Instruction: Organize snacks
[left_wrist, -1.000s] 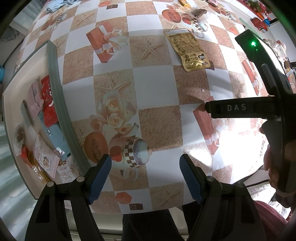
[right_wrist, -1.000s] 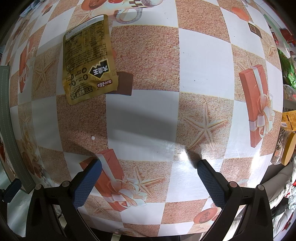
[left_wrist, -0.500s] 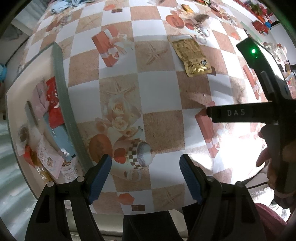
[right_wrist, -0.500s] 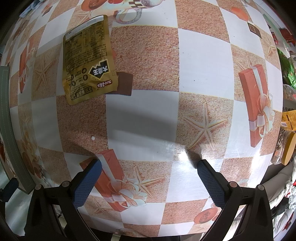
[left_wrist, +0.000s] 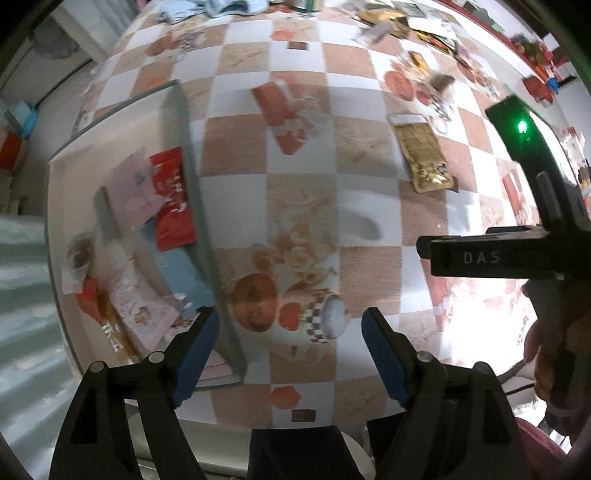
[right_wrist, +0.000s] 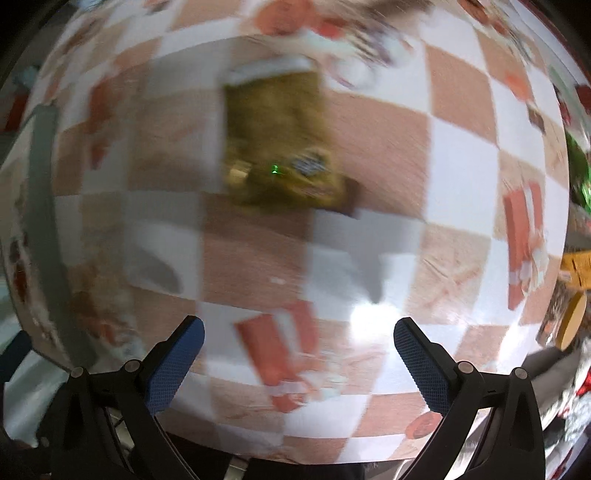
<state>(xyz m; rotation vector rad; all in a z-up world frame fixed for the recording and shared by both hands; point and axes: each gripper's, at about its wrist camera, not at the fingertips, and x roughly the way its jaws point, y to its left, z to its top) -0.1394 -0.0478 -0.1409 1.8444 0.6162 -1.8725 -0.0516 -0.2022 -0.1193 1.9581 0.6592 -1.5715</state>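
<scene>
Your right gripper (right_wrist: 295, 347) hangs over the checked tablecloth (right_wrist: 369, 166) with its jaws spread wide and nothing between them. The gold snack pouch (right_wrist: 277, 147) lies flat ahead of it, slightly to its left and well clear of the fingertips. Judge it light, thin and crinkly, with a slick foil skin: take it by the near sealed edge, where the layers are stiffest, and pinch firmly so it does not slide out. It hugs the cloth, so one finger may need to get under the edge.

Your left gripper (left_wrist: 290, 350) is also spread and empty. Just to its left is the grey-rimmed tray (left_wrist: 192, 155), already holding a red packet (left_wrist: 171, 206) and other wrappers. Between pouch and tray the cloth looks bare; only the tray's raised rim must be cleared. More loose snacks (left_wrist: 424, 26) sit far ahead.
</scene>
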